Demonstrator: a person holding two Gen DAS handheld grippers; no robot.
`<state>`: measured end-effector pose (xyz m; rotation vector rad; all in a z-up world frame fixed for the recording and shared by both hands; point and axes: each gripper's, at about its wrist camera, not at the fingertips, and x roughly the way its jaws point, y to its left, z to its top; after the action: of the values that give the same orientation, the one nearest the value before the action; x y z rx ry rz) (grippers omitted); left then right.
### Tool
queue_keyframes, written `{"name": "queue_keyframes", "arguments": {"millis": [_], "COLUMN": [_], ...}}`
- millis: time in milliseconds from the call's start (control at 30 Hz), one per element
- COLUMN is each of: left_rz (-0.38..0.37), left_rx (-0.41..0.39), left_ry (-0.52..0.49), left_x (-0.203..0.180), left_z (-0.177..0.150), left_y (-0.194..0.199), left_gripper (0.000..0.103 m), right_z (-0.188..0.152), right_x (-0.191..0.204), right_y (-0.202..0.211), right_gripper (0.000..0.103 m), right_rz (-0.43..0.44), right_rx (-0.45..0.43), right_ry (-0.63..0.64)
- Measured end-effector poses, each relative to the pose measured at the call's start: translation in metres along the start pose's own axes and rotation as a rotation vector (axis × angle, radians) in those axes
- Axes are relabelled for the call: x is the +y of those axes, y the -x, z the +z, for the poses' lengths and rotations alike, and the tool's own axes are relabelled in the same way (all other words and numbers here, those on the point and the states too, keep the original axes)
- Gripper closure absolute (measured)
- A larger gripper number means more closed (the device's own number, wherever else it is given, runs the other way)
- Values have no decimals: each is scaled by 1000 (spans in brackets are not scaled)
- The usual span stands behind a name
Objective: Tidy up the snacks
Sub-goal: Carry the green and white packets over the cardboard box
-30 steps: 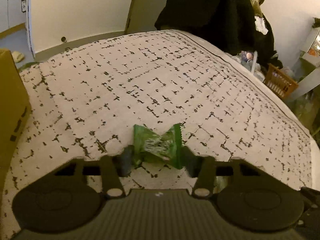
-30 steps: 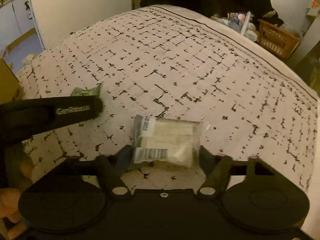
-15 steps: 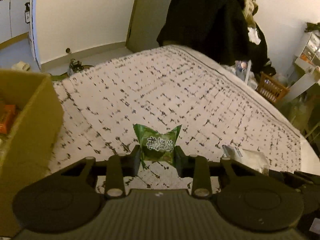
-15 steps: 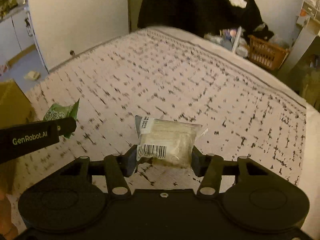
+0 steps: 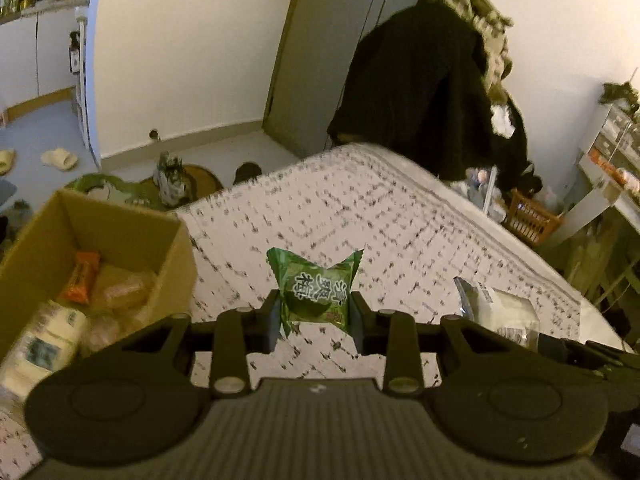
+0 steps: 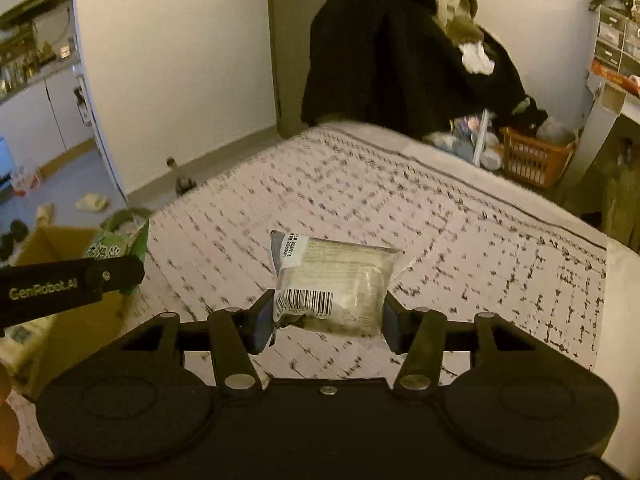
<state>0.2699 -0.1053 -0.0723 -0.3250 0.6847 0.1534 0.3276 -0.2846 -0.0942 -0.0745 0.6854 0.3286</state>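
A bedroom with pale walls is shown, its floor scattered with slippers and small clutter, and most of both views is taken up by a bed (image 5: 400, 216) covered in a light cloth printed with broken dark lines. A black coat (image 6: 384, 52) is hung beyond the far end of the bed, and an orange basket (image 6: 536, 156) is seen on the floor off the bed's far right corner.

A green snack packet (image 5: 314, 292) is clamped between the jaws of the left gripper (image 5: 314, 314) and is held clear of the cloth, its crimped top corners flared upward. The jaws were closing within the last second, with the packet between them. A clear-wrapped snack (image 6: 334, 284) with a barcode label is gripped at its sides by the right gripper (image 6: 328, 322) and is likewise carried above the bed; those jaws were also closing on it.

An open cardboard box (image 5: 124, 220) is set at the bed's left edge. An orange-wrapped bar (image 5: 82, 278) and several pale wrapped packets (image 5: 44, 340) are seen inside it. In the right wrist view the left gripper is seen just beside the box with its green packet.
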Motion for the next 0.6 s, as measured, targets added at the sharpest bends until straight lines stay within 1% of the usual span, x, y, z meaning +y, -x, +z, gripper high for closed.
{"name": "queue_keyframes", "arguments": {"millis": [200, 467, 600], "left_rz": [7, 34, 45], "left_rx": [-53, -122, -144], "left_ry": [2, 29, 46], "left_x": [14, 41, 55], "left_z": [16, 32, 37], "left_y": [30, 62, 72], "left_gripper": [70, 70, 70], "right_z": [8, 12, 15], "right_x": [20, 58, 72], "right_y": [18, 32, 40], "right_gripper": [51, 51, 51], "right_rz": [35, 84, 118], "right_rx": [-74, -133, -163], "right_ry": [-1, 49, 53]}}
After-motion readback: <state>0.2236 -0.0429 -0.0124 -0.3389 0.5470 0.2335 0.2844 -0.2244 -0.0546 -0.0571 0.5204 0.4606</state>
